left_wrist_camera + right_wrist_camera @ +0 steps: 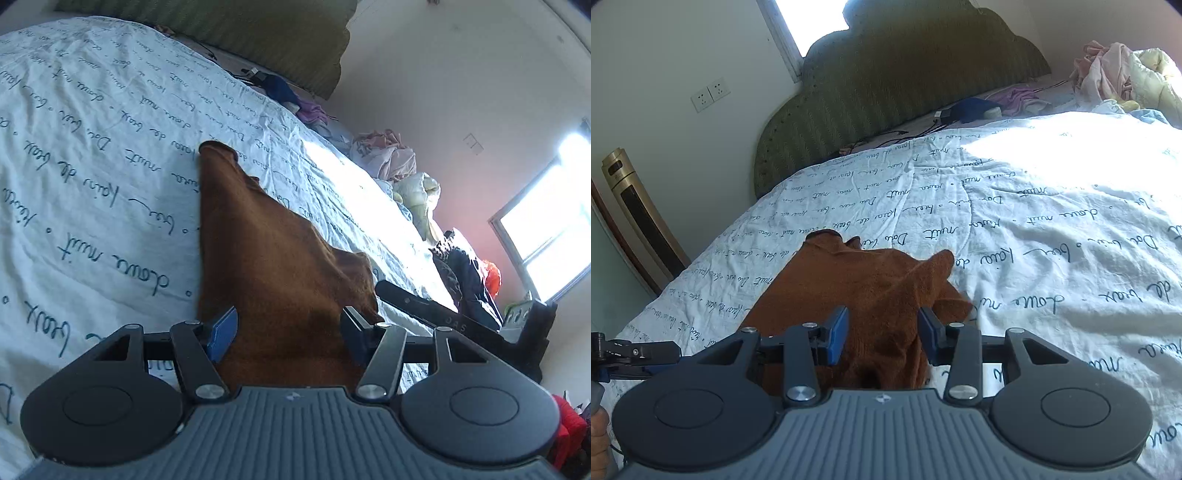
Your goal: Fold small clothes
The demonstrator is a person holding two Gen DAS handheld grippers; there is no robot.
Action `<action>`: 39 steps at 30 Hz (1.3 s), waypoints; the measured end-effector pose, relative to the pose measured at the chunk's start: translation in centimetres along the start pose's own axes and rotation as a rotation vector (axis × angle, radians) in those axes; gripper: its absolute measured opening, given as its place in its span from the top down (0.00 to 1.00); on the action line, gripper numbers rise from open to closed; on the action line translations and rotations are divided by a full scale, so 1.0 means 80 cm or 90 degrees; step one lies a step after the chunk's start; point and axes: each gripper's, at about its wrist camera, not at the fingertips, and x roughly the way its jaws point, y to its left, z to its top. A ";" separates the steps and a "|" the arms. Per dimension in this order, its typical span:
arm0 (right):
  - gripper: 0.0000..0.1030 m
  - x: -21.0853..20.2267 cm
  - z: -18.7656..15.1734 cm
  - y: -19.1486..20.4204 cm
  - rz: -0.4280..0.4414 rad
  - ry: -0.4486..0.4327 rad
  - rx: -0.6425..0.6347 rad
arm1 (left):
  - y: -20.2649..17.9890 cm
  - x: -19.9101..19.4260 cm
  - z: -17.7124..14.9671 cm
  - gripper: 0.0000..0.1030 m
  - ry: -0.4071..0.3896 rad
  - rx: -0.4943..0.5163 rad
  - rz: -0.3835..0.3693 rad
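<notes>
- Left gripper point(290, 334): jaws standing apart, blue pads point(221, 338) gripping nothing; brown garment point(273, 266) is lying below and ahead of them, running out past the tips over the printed bedsheet point(92, 166).
- Right gripper point(882, 338): jaws sitting part-open, narrower gap, nothing clamped; the same brown garment point(871, 288) is lying bunched under and just beyond the fingertips.
- Right gripper's body is showing just right of the left claw.

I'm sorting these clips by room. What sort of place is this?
A bedroom, most likely: a bed with a script-printed sheet, a padded green headboard against the wall, and loose clothes piled along its edge.
</notes>
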 end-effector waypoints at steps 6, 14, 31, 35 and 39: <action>0.63 0.060 -0.015 -0.007 -0.063 0.056 -0.045 | -0.001 0.055 -0.030 0.41 0.021 0.023 0.061; 0.55 0.015 -0.013 0.013 -0.052 0.004 -0.036 | -0.024 0.050 -0.038 0.18 0.005 0.076 0.081; 0.23 0.000 -0.059 0.019 -0.067 0.010 -0.055 | -0.026 0.004 -0.076 0.07 -0.017 0.145 0.089; 0.22 -0.034 -0.068 0.035 -0.053 -0.018 -0.061 | -0.009 0.001 -0.093 0.02 0.005 0.153 0.130; 0.22 -0.009 -0.091 0.049 -0.096 0.034 -0.128 | -0.005 -0.003 -0.093 0.03 0.000 0.164 0.148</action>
